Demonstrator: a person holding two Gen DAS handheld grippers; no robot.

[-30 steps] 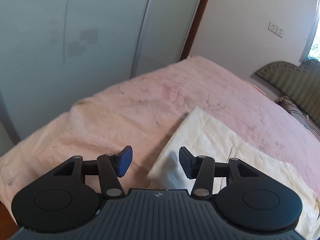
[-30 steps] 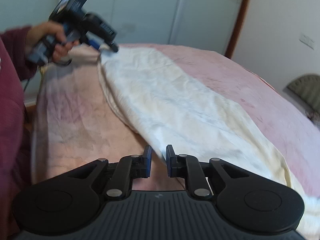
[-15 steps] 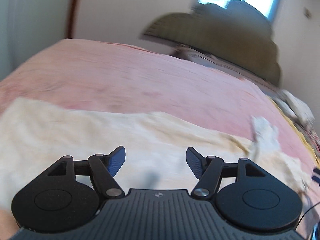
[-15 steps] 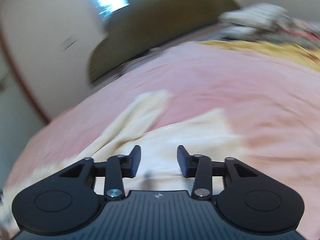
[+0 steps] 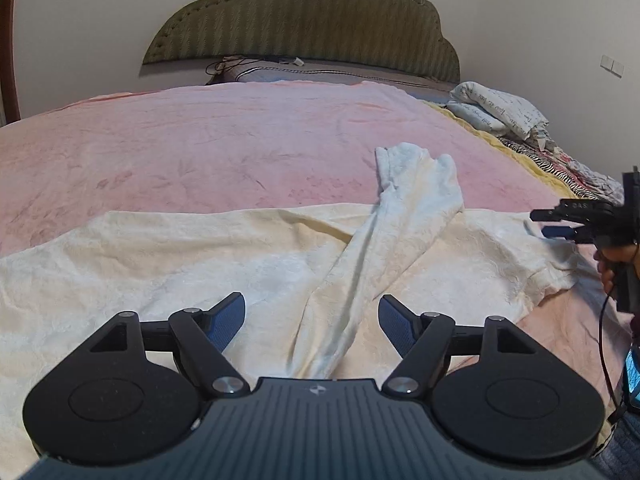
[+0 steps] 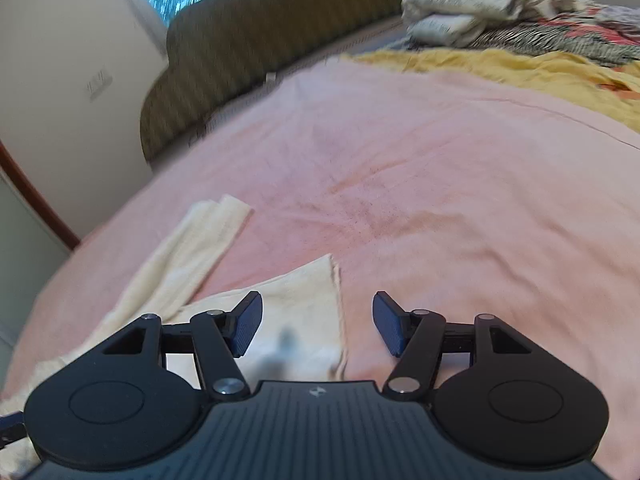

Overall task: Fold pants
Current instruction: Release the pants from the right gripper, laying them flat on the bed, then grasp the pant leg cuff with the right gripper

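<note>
Having swung headboard-ward since before, both tongs [image 5: 312,322] [image 6: 317,326] just opening, empty, over pants [image 5: 240,256].

Each view looks forward and downward along its own gripper, from just behind the fingers and close above the bed [image 5: 200,140]. The left wrist view faces squarely toward the headboard [image 5: 304,16] ahead of the left gripper [image 5: 311,322], with the pants [image 5: 160,256] spread directly beneath and beyond it; the right gripper [image 5: 560,224] shows far off to that gripper's right. The right wrist view is tilted, facing the headboard [image 6: 248,40] ahead and to the left of the right gripper [image 6: 317,322]. Both views share the pink bed cover, the headboard, the cream pants [image 6: 304,304] and the bedding pile [image 5: 500,112] beyond the cover.
</note>
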